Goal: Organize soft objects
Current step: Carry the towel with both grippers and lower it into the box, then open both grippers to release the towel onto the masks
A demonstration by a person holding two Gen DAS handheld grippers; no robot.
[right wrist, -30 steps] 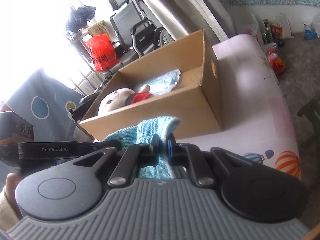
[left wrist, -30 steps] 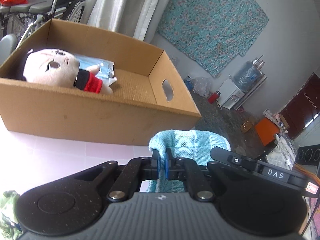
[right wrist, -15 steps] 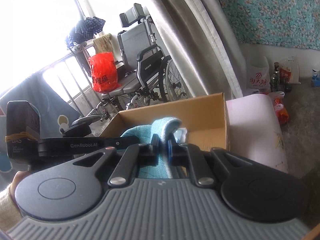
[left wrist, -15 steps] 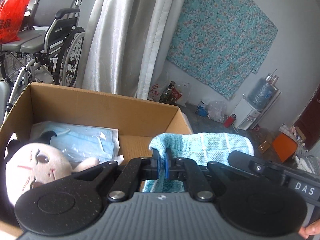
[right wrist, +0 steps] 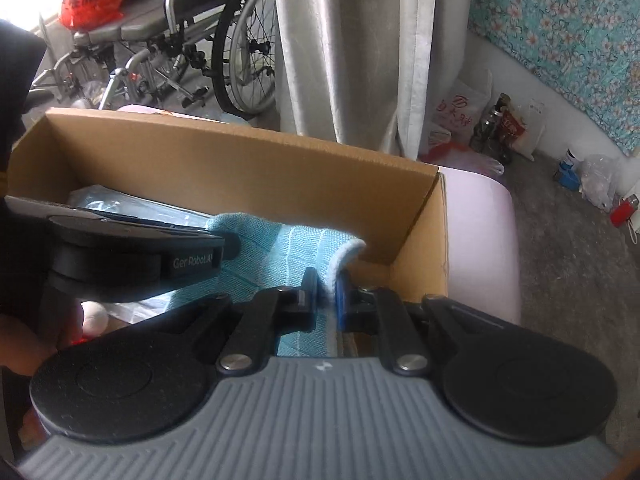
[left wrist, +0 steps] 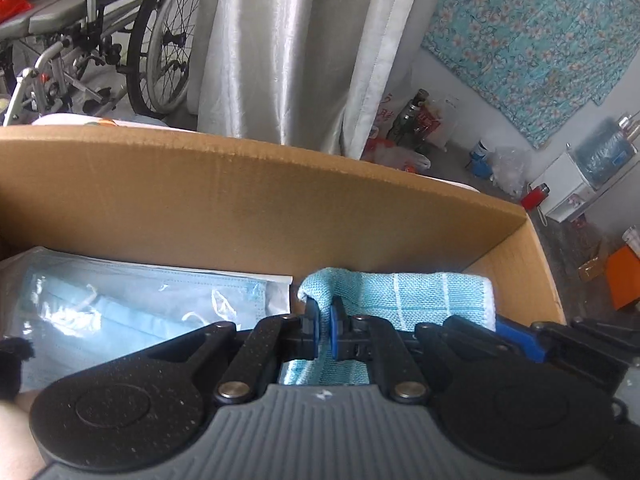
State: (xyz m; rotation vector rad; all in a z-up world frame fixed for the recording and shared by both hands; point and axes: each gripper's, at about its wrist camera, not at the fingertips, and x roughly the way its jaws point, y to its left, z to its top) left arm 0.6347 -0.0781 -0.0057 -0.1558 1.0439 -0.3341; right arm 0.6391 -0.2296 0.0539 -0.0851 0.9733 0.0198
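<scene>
A light blue knitted towel with white lines hangs between both grippers, inside the open cardboard box. My left gripper is shut on one corner of it. My right gripper is shut on the other edge of the towel, near the box's right end wall. A pack of blue face masks in clear plastic lies on the box floor to the left. A bit of the plush doll shows under the left gripper's body in the right wrist view.
The box sits on a pink surface. Behind it hang grey curtains, with a wheelchair at the back left. Bags and bottles stand on the floor at the right.
Both grippers carried the towel from in front of the box to over and down into it. The doll has slid almost out of view; the box's far wall now fills the middle.
</scene>
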